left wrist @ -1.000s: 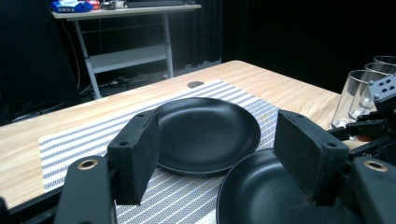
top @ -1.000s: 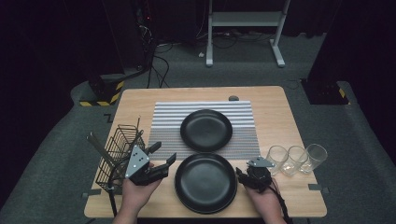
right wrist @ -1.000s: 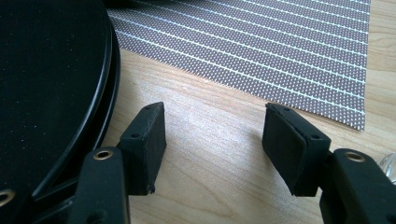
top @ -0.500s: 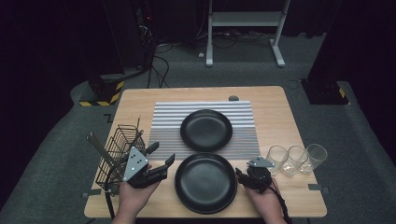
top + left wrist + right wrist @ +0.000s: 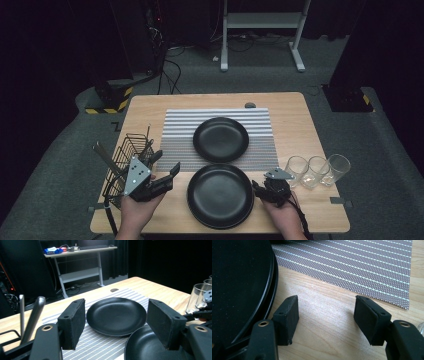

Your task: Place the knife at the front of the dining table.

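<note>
Black and round, the near plate (image 5: 219, 196) lies on the bare wood at your edge of the table (image 5: 295, 115), touching the front hem of the striped mat (image 5: 175, 135). Your right gripper (image 5: 261, 190) sits low just beside its right rim, jaws spread wide with nothing between them but tabletop. Your left gripper (image 5: 167, 167) hovers off the plate's left side, jaws likewise parted and empty. A second plate (image 5: 220, 139) rests on the mat beyond. Three glasses (image 5: 316, 170) stand in a row to the right; a wire rack (image 5: 125, 160) stands at the left.
</note>
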The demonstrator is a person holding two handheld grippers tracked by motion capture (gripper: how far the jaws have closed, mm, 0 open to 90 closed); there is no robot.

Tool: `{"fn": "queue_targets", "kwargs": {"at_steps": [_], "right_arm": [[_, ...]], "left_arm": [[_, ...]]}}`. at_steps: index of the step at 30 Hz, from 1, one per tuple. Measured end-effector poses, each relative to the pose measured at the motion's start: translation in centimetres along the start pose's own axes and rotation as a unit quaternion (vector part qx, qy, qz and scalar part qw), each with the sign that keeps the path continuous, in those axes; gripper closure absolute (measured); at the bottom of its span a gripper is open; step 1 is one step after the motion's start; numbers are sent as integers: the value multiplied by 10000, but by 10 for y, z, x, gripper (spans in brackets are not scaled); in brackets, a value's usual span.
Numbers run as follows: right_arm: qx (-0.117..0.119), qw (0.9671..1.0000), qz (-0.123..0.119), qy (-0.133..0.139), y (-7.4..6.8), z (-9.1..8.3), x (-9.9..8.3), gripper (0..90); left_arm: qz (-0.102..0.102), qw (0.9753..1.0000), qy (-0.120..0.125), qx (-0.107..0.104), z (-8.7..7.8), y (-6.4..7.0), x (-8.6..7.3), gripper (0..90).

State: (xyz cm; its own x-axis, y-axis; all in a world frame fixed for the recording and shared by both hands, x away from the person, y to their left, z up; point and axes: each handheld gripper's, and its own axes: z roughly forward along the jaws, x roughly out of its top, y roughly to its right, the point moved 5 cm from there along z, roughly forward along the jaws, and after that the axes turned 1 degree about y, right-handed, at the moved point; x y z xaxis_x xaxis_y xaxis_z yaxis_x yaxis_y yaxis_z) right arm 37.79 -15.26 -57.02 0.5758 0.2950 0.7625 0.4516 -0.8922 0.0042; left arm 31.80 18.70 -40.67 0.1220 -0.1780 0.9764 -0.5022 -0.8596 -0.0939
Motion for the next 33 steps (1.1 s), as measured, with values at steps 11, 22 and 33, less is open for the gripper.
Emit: {"fn": "queue_targets", "kwargs": {"at_steps": [11, 22, 33], "right_arm": [[-3, 10000, -37, 2, 0, 0, 0, 363], [23, 10000, -51, -5, 0, 0, 0, 357], [42, 10000, -81, -8, -1, -1, -1, 357]], "left_arm": [[68, 9998, 20, 210, -4, -2, 4, 333], [43, 9988, -88, 483, -3, -9, 11, 339], [76, 9967, -160, 797, -10, -24, 18, 357]]}}
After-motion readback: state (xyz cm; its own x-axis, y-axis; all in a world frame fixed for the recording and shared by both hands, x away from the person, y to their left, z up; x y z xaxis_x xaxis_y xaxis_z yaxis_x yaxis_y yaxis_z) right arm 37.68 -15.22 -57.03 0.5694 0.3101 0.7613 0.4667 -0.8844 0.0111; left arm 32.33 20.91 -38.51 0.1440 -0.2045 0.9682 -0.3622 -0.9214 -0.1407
